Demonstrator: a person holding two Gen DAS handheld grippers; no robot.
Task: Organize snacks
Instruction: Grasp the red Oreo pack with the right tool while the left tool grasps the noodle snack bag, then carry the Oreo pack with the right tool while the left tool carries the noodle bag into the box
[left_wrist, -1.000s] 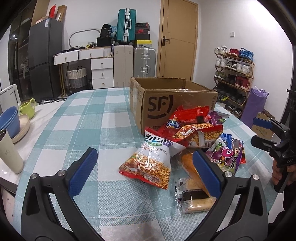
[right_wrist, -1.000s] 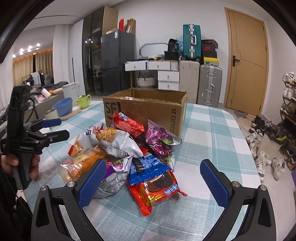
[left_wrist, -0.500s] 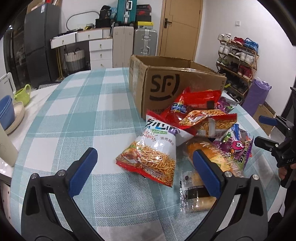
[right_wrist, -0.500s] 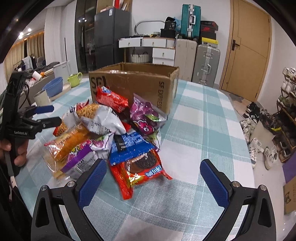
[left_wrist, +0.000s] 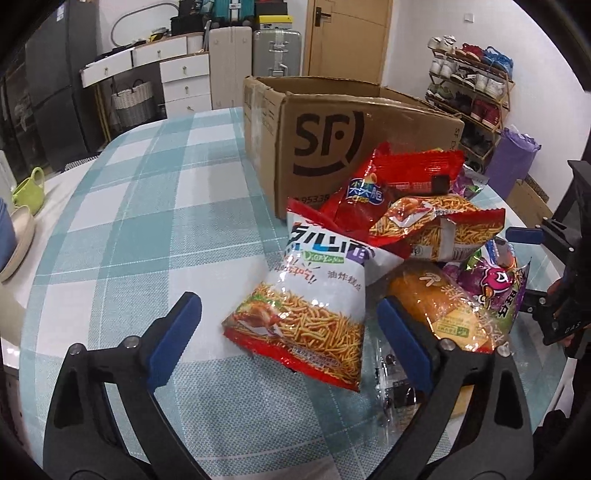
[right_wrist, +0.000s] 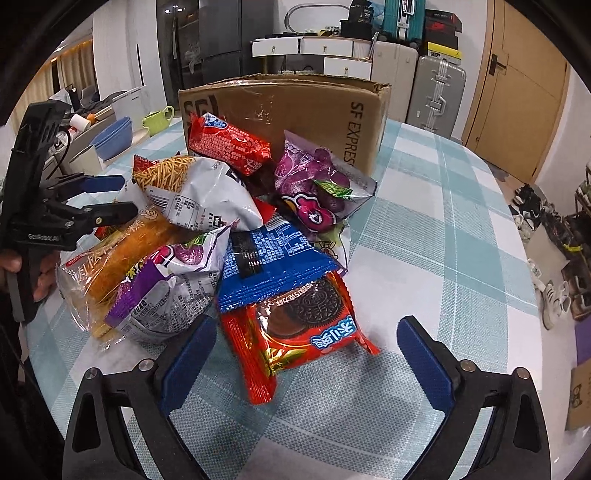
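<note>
A pile of snack bags lies on the checked tablecloth in front of an open SF cardboard box (left_wrist: 354, 125), also in the right wrist view (right_wrist: 288, 107). My left gripper (left_wrist: 291, 328) is open, its fingers on either side of a white and red noodle-snack bag (left_wrist: 310, 306); an orange bread pack (left_wrist: 443, 306) lies just right of it. My right gripper (right_wrist: 306, 354) is open around a red cookie pack (right_wrist: 306, 332), with a blue pack (right_wrist: 269, 258) and a purple bag (right_wrist: 317, 188) behind it.
A green cup (left_wrist: 31, 184) and blue bowls (right_wrist: 114, 134) stand at the table's left edge. Suitcases and drawers (left_wrist: 184, 77) stand by the far wall, a shoe rack (left_wrist: 472, 81) at the right. The other gripper shows in each view's edge (right_wrist: 88, 199).
Both grippers have moved forward and down toward the pile. The left one now frames the noodle-snack bag, the right one the red cookie pack. Both stayed open.
</note>
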